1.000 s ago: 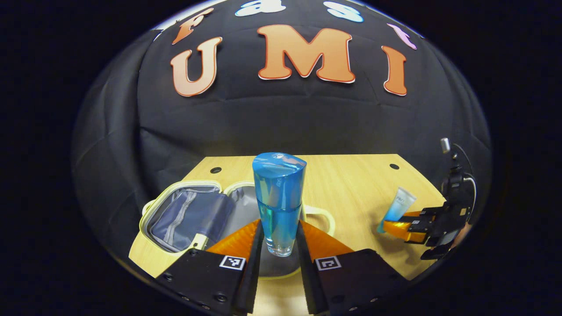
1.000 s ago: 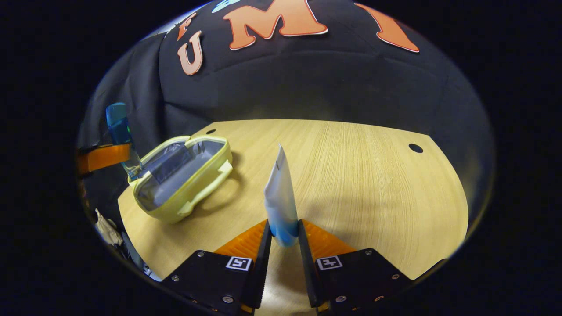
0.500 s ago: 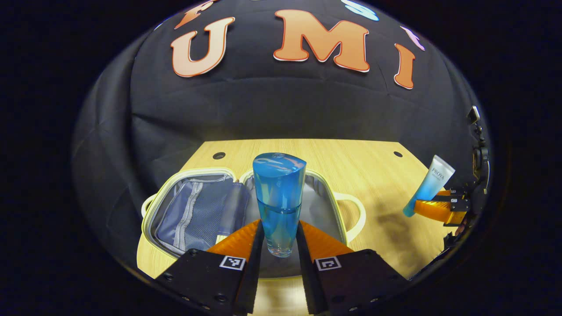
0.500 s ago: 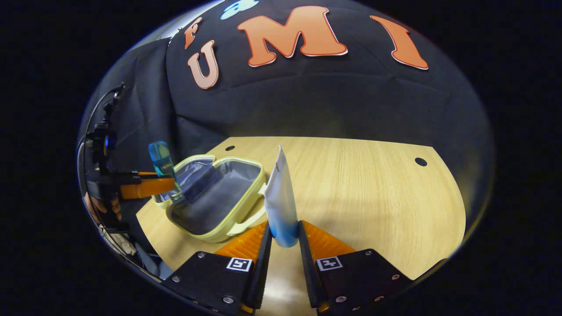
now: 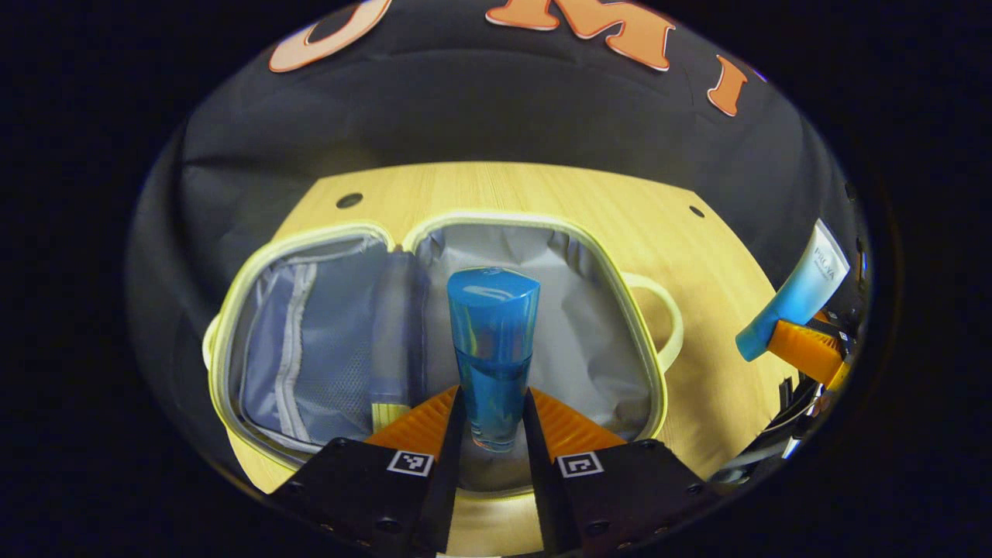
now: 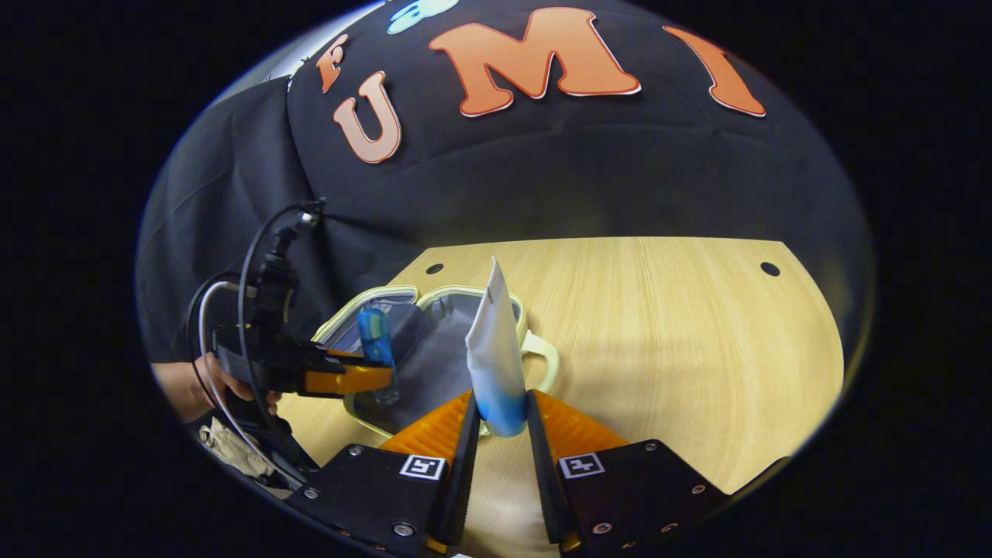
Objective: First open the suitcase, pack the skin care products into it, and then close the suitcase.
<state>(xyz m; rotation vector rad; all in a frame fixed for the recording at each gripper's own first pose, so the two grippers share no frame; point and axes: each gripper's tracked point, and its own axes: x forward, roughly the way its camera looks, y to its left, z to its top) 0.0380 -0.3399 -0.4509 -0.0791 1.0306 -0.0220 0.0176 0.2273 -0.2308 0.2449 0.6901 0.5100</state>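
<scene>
In the left gripper view, the left tongs [image 5: 494, 422] pinch the lower part of a blue bottle [image 5: 492, 349], both fingers pressing its clear base, and the bottle stands upright between them. Behind and below the bottle lies the suitcase [image 5: 647, 341], a small pale-yellow case spread open flat on the desk [image 5: 542, 190], its grey-lined half directly beneath the bottle and its mesh-pocket half toward 9 o'clock. A loop handle sticks out of the case toward 3 o'clock. Farther out, at 3 o'clock near the edge of the view, the right tongs hold a white-and-blue tube [image 5: 798, 291], tilted.

In the right gripper view, the right tongs [image 6: 500, 422] pinch the blue end of that tube [image 6: 494, 353], which rises upright with its flat crimped end on top. Just behind the tube, toward 10 o'clock, the open suitcase [image 6: 364, 298] rests on the desk [image 6: 666, 325]. At 9 o'clock a hand [image 6: 205, 384] carries the left tongs [image 6: 380, 380], which hold the blue bottle [image 6: 376, 341] over the near edge of the case.
</scene>
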